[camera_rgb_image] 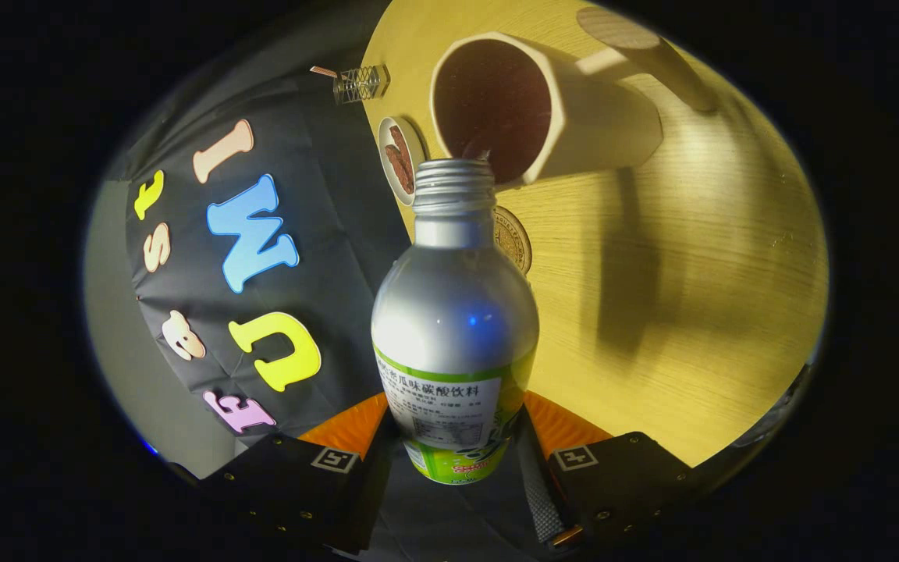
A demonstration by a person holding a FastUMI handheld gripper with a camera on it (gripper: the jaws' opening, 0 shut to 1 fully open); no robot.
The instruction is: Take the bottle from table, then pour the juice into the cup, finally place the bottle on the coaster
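My gripper (pixel 453 460) is shut on a silver bottle (pixel 453 312) with a green and white label, one finger pressing on each side of its lower body. The whole view is rolled over, so the bottle is tipped with its open threaded neck (pixel 453 187) right at the rim of a white cup (pixel 574 117). The cup's inside is dark. A round wooden coaster (pixel 513 238) lies on the table just beyond the bottle's shoulder, partly hidden by it.
The light wooden table (pixel 691 312) spreads beyond the bottle. A small white dish with brown pieces (pixel 401 160) sits beside the cup. A clear ribbed glass object (pixel 360 83) stands at the table's edge. Another round wooden piece (pixel 613 27) lies past the cup.
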